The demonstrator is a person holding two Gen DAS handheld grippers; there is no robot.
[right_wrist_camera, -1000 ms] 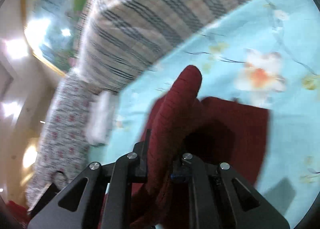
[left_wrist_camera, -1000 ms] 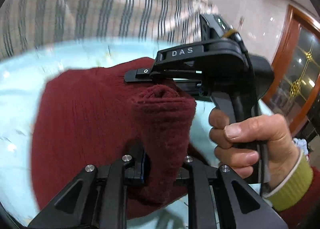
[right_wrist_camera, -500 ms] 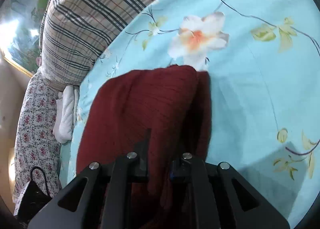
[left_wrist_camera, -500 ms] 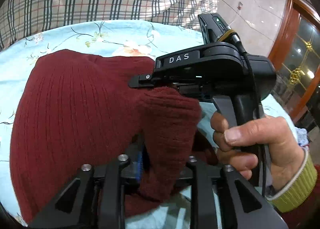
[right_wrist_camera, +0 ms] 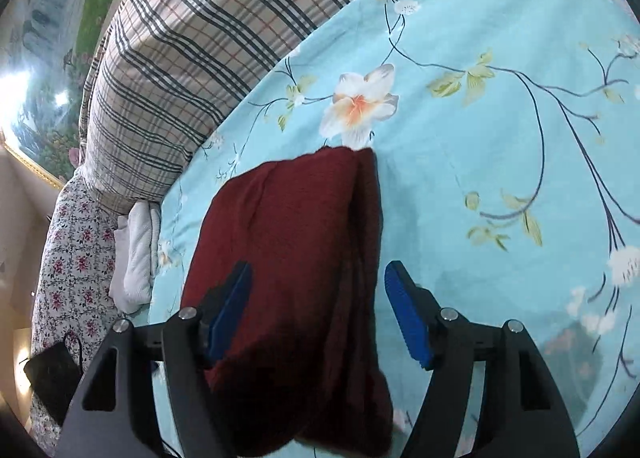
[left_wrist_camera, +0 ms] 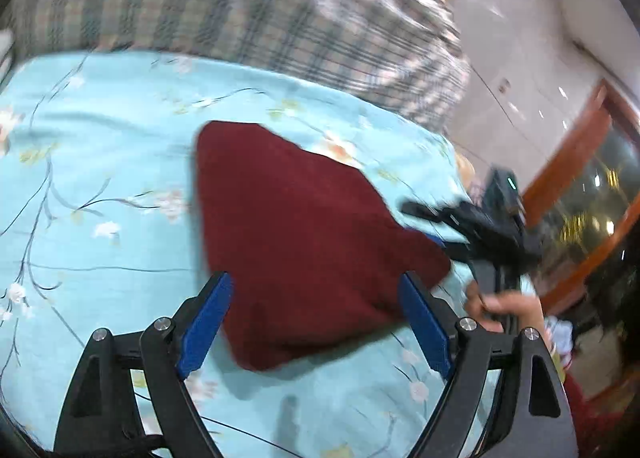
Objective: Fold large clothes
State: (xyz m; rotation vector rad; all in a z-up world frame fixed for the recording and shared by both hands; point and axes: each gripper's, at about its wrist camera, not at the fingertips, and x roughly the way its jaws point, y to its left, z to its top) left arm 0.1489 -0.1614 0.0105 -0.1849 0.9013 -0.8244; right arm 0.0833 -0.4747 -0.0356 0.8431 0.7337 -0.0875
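A dark red knitted garment (left_wrist_camera: 304, 242) lies folded on the light blue flowered bedsheet (left_wrist_camera: 100, 162). My left gripper (left_wrist_camera: 316, 294) hangs over its near edge, jaws opening wide, blue pads clear of the cloth. In the right wrist view the same red garment (right_wrist_camera: 292, 278) lies as a stacked fold beneath my right gripper (right_wrist_camera: 318, 278), whose jaws are also opening; the cloth sits between the blue pads without being pressed. The right gripper (left_wrist_camera: 420, 214) shows in the left wrist view at the garment's right corner, held by a hand (left_wrist_camera: 504, 306).
A plaid quilt (right_wrist_camera: 208, 38) is heaped along the far side of the bed. A folded white cloth (right_wrist_camera: 136, 254) and a red-flowered fabric (right_wrist_camera: 68, 270) lie at the left. A wooden door frame (left_wrist_camera: 576, 162) stands at the right.
Both grippers have let go of the red garment, which dropped flat onto the sheet. Both have pulled back from it, the left one swinging sideways.
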